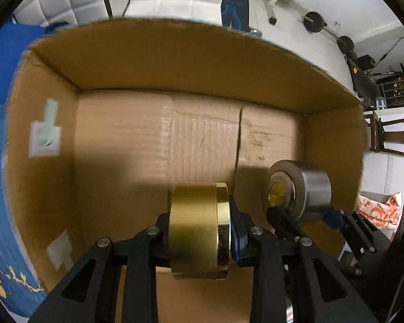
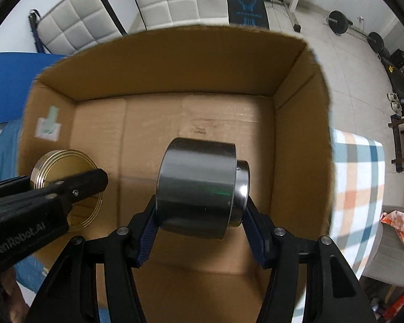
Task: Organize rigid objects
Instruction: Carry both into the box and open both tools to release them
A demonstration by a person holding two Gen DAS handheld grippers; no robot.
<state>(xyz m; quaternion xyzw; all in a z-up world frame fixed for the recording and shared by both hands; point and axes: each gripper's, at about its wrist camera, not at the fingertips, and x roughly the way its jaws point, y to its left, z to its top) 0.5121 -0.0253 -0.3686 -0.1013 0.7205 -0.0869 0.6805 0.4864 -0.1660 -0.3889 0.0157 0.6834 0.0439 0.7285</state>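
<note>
White floor tiles, padded white panels and gym weights [image 1: 313, 21] surround an open cardboard box [image 1: 191, 62] whose bare bottom fills both views. At 6 o'clock in the left wrist view, the left gripper [image 1: 199, 231] clamps a gold cylinder [image 1: 196, 231] above the box. At its 3 o'clock, the right gripper [image 2: 199, 210] squeezes a silver cylinder [image 2: 199, 185] sideways over the box.

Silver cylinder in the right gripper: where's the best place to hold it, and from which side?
Across its two flat ends, as the right gripper does now: the silver cylinder lies on its side over the cardboard box, one finger on each end face. Pads on the curved wall would likely slip.
</note>
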